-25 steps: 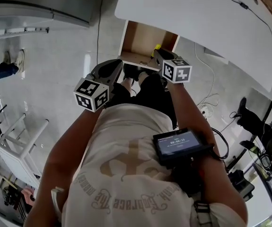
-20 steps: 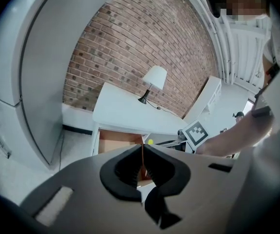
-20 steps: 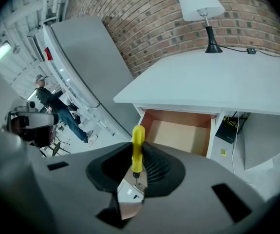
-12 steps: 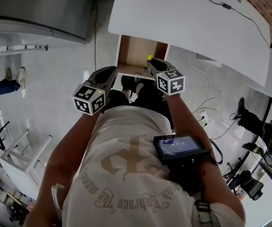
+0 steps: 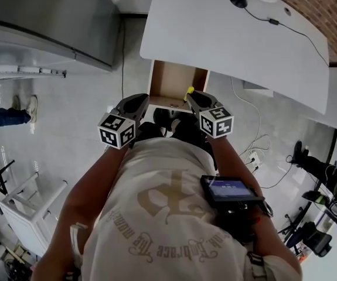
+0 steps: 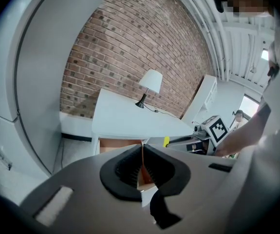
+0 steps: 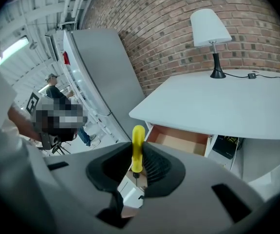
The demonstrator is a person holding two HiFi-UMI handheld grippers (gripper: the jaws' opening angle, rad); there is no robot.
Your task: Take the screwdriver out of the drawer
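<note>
Jaws of my right gripper [image 7: 137,168] clench the yellow screwdriver [image 7: 138,145], its handle standing up at twelve o'clock, outside the open drawer [image 7: 178,139] at two o'clock under the white tabletop [image 7: 217,104]. My left gripper [image 6: 142,168] has its jaws pressed together, empty.

1. Drawer [image 5: 171,79] open at its near end; desk top [image 5: 232,37] overhangs its far part.
2. Grey cabinet [image 5: 48,16] far left; bare floor [image 5: 92,92] between.
3. Cables [image 5: 261,134] on floor, right of drawer.
</note>
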